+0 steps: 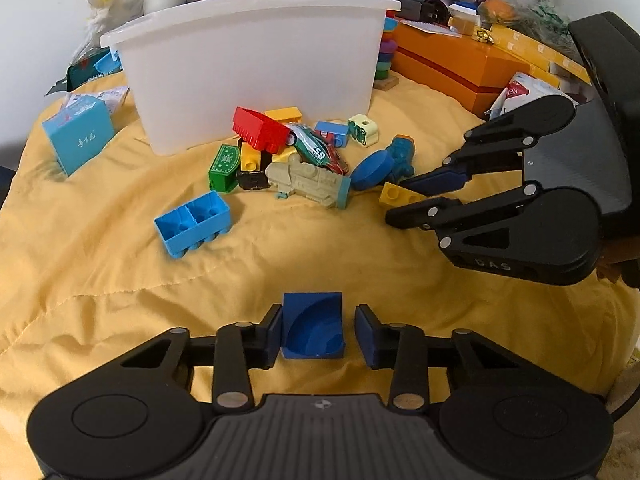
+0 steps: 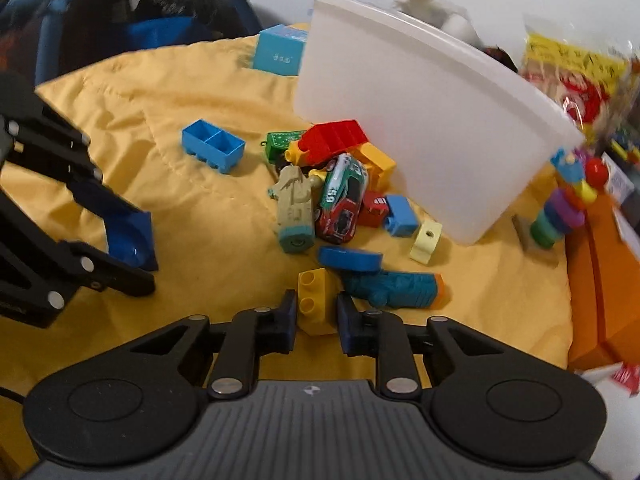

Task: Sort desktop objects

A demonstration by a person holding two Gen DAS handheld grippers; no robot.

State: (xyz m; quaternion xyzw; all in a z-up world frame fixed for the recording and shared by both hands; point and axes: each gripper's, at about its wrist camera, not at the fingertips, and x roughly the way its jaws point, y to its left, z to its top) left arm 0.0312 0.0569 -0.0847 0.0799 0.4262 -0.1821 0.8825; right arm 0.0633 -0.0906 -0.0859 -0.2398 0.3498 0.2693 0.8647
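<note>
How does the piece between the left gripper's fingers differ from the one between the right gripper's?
The dark blue block is a square piece with a curved scoop; the yellow brick is narrow with two round studs. The left gripper leaves a gap beside the block; the right gripper flanks the brick closely. Both sit low over the yellow cloth.

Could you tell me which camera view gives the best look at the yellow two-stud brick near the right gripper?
The right wrist view: the yellow brick sits close, between the right gripper's open jaws, both studs visible. In the left wrist view it appears small and partly hidden behind that gripper.
</note>
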